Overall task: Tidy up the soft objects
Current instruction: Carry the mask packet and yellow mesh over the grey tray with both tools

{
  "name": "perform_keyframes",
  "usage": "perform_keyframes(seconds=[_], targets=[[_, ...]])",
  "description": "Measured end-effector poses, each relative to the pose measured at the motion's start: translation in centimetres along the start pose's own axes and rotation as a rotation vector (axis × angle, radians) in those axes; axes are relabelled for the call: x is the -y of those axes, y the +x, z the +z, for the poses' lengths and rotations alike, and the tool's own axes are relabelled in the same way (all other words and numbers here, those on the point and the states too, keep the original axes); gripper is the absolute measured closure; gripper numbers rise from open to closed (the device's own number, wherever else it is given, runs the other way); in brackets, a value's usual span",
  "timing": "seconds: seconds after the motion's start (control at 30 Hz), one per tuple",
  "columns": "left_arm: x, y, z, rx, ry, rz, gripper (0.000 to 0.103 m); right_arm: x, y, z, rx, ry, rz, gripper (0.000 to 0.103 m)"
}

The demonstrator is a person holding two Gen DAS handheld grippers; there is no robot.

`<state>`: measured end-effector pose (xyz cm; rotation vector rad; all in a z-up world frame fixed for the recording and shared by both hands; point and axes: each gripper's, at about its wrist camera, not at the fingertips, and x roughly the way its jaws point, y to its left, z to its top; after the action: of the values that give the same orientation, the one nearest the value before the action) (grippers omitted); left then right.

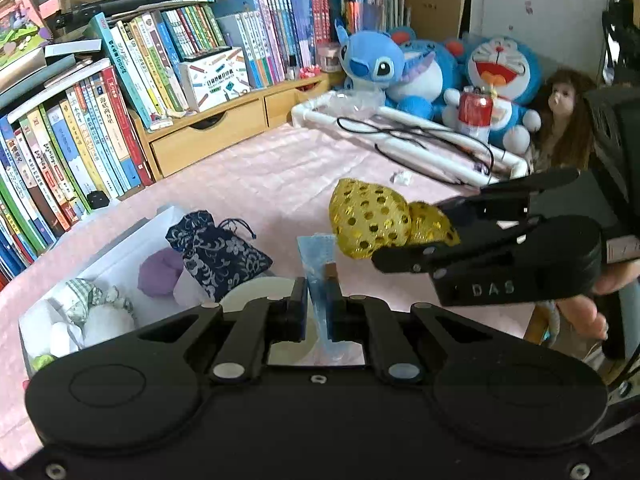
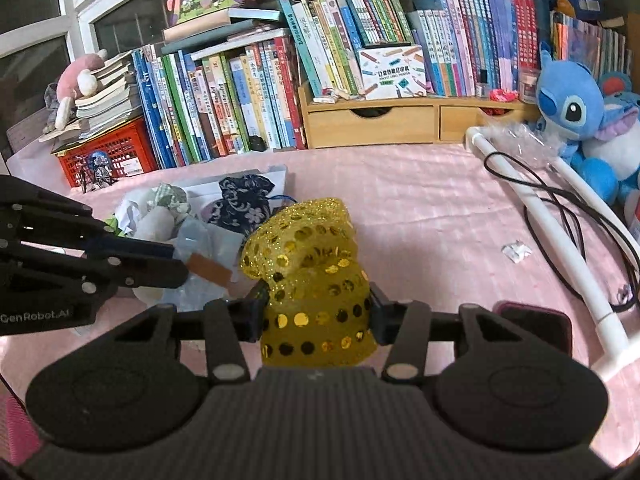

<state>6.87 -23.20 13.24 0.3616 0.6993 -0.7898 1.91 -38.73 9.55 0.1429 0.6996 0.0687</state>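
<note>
Soft, even indoor light with faint shadows; both fisheye views bend and darken toward the edges, sharp centrally.

Both tools were matte black plastic with silver screws and round pivots. The right tool point(image 1: 420, 248) bore pale "DAS" lettering; the left tool point(image 2: 176, 264) read "GenRobot.AI". Bare fingers point(image 1: 584, 312) showed beneath.

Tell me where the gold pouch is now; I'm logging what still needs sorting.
The gold pouch is clamped in the right hand-held gripper, held above the pink tablecloth, just right of the white box holding the navy floral pouch.
</note>
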Motion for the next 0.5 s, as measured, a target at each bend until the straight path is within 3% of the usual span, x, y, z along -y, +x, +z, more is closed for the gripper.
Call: perform_keyframes(seconds=[0.5], targets=[[-2.3, -1.7, 1.2, 0.091, -0.088, 0.017, 0.095, -2.4, -0.9, 2.5, 0.040, -0.047, 0.004, 0.050]])
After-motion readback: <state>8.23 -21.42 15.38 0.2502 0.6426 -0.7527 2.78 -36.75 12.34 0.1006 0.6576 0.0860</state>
